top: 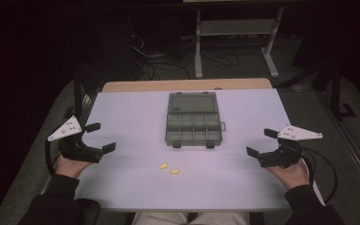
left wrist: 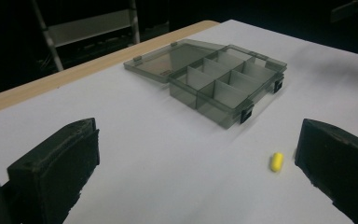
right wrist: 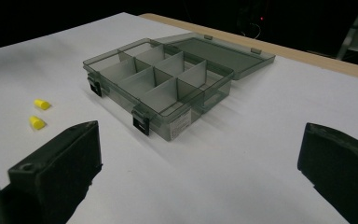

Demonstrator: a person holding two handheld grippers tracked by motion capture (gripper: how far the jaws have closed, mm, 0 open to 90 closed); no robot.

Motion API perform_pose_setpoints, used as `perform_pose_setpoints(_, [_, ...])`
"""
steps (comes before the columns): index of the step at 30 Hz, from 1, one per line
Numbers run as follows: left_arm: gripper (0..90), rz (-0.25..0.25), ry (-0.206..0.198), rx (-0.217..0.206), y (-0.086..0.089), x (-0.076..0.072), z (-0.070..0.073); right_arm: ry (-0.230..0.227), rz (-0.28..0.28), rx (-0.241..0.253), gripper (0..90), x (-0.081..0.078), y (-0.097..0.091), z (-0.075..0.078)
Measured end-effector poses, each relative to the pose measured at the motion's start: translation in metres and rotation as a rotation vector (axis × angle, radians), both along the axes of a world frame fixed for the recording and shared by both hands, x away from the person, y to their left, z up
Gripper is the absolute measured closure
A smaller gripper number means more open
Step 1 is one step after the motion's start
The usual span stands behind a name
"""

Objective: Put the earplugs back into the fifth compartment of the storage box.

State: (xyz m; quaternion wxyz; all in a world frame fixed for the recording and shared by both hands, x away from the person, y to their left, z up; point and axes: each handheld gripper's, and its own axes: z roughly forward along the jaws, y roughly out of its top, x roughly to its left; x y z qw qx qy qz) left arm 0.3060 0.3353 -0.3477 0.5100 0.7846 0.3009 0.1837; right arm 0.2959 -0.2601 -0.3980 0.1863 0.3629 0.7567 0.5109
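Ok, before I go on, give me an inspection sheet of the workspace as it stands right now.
Surface: white table top, wooden strip along the far edge.
Job's things: grey compartment box at table centre, lid folded open and flat behind it, compartments look empty; two yellow earplugs lying loose on the table in front of the box, apart from each other.
Clutter: nothing seen.
Grippers: left gripper and right gripper both open, holding nothing, at the table's side edges.
Cables: a black cable loops from the right gripper; loose cables on the floor beyond the table.
Surroundings: dark room, grey metal stand behind the table.
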Motion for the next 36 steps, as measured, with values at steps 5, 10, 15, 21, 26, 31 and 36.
perform_pose_setpoints(5, [0.0,-0.046,0.012,0.037,-0.017,0.008,0.004,-0.003,0.003,0.003,0.0,0.000,0.000,0.000])
perform_pose_setpoints(10, [0.0,-0.082,0.036,0.067,-0.032,0.016,0.001,-0.003,0.009,0.000,0.0,0.000,0.001,0.000])
perform_pose_setpoints(15, [0.0,-0.107,0.048,0.096,-0.043,0.019,-0.001,0.001,0.011,-0.001,0.0,0.000,0.002,0.000])
perform_pose_setpoints(21, [0.0,-0.145,0.065,0.122,-0.055,0.021,-0.005,0.002,0.022,-0.007,0.0,0.000,0.003,0.000])
perform_pose_setpoints(26, [0.0,-0.174,0.072,0.133,-0.065,0.023,-0.008,0.008,0.027,-0.016,0.0,0.000,0.005,-0.001])
perform_pose_setpoints(31, [0.0,-0.206,0.087,0.155,-0.078,0.027,-0.011,0.011,0.033,-0.023,0.0,0.000,0.006,-0.001])
perform_pose_setpoints(36, [0.0,-0.232,0.095,0.178,-0.088,0.029,-0.013,0.011,0.040,-0.023,0.0,0.000,0.006,-0.001])
